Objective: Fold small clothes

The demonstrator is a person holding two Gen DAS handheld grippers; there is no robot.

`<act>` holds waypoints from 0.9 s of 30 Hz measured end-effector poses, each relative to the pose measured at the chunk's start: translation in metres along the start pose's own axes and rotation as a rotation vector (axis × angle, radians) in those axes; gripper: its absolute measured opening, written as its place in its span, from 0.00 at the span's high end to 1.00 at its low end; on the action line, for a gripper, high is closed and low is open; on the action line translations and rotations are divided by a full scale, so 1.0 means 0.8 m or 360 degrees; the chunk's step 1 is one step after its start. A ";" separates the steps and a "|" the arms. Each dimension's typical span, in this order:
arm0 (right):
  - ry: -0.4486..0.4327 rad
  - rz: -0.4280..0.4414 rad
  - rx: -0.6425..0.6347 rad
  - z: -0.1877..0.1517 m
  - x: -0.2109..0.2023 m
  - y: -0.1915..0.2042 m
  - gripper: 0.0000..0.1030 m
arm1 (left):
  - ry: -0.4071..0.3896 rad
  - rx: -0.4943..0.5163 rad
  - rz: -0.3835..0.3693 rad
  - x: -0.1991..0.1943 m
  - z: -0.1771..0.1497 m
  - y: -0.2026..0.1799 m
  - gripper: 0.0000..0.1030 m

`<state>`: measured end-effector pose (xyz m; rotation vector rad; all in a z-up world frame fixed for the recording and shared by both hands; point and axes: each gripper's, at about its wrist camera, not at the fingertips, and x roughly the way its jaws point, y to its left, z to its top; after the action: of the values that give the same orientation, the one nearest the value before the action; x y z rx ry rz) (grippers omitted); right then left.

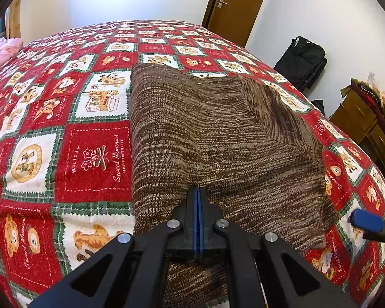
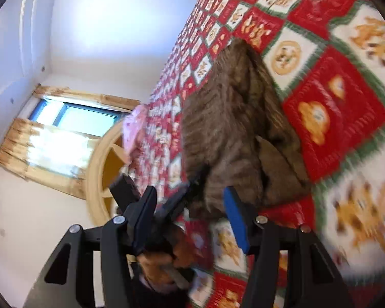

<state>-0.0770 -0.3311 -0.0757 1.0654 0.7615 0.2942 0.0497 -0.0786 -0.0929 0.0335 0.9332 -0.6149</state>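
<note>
The brown knit garment (image 1: 218,138) lies on the bed, spread over the red, white and green patchwork quilt (image 1: 64,133), its left side a clean straight line and its far right corner puckered into a diagonal crease. The left claw (image 1: 198,197) is pinched tight on the near hem, blue pads pressed together with a fold of knit caught between them. The right claw (image 2: 192,205) stands wide open with nothing in it, hanging just off the garment's right near corner; in the left wrist view one of its blue pads (image 1: 367,222) pokes in over the quilt beside that edge. The right wrist view is tilted and smeared, so I can't say whether any cloth is touching those fingers. To my eye the fold is half set up: one corner is held, the other is not. The thing to get right is for the right claw to bite the near edge level with the left one, taking a full pinch of the thick knit rather than a few loops. Then both should lift together and carry the hem toward the far edge, keeping the cloth taut between them so that the crease on the right smooths out instead of being folded in. The pink clothes (image 1: 2,51) at the far left are well apart and should not interfere.
</note>
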 end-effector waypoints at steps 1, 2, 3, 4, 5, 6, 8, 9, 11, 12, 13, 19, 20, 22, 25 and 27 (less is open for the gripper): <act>-0.0025 -0.0088 -0.0061 -0.002 0.003 0.006 0.43 | -0.0001 -0.0001 -0.0001 0.000 0.000 0.000 0.99; -0.0032 -0.0156 -0.0123 -0.002 0.004 0.009 0.43 | 0.0000 -0.0006 0.0000 0.000 0.000 0.000 0.99; -0.0003 -0.0186 -0.0159 -0.003 0.009 0.008 0.43 | 0.0000 -0.0012 0.0001 0.000 0.000 0.000 0.99; 0.0012 -0.0175 -0.0144 -0.001 0.015 0.003 0.43 | 0.0001 -0.0013 0.0002 -0.001 0.000 0.000 0.99; 0.0023 -0.0170 -0.0123 0.002 0.022 -0.003 0.43 | 0.0001 -0.0012 0.0001 -0.002 -0.001 0.000 0.99; 0.0021 -0.0199 -0.0123 0.005 0.026 -0.008 0.43 | 0.0003 -0.0014 -0.0002 -0.002 -0.001 0.000 0.99; -0.0004 -0.0352 -0.0166 0.010 0.040 -0.014 0.44 | 0.0010 -0.0033 -0.0020 -0.003 -0.001 0.003 0.99; -0.0005 -0.0394 -0.0191 0.009 0.043 -0.014 0.45 | 0.0012 -0.0054 -0.0034 -0.004 -0.001 0.005 0.99; 0.0025 -0.0420 -0.0243 0.003 0.055 -0.011 0.46 | 0.0010 -0.0088 -0.0053 -0.007 -0.003 0.009 0.99; 0.0050 -0.0408 -0.0272 0.000 0.060 -0.006 0.47 | 0.0007 -0.0106 -0.0052 -0.009 -0.004 0.010 0.99; 0.0075 -0.0401 -0.0297 -0.002 0.066 -0.002 0.55 | 0.0003 -0.0122 -0.0054 -0.012 -0.004 0.011 0.99; 0.0185 -0.0539 -0.0431 -0.004 0.064 0.001 0.83 | -0.0072 -0.0100 -0.0010 -0.042 -0.001 0.017 0.99; 0.0179 -0.0573 -0.0494 -0.004 0.060 0.010 0.84 | -0.0087 -0.0086 -0.0002 -0.048 0.001 0.018 0.99; 0.0166 -0.0643 -0.0613 -0.003 0.050 0.026 0.84 | -0.0097 -0.0052 0.0016 -0.053 0.004 0.017 0.99; 0.0169 -0.0773 -0.0774 -0.001 0.038 0.043 0.84 | -0.0089 0.0037 0.0077 -0.051 0.003 0.007 0.99; 0.0208 -0.0883 -0.0820 -0.002 0.040 0.038 0.84 | -0.0055 0.0074 0.0128 -0.041 -0.003 0.002 0.99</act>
<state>-0.0511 -0.2976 -0.0634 0.3284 0.9983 0.0725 0.0344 -0.0608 -0.0692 0.1010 0.8802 -0.5609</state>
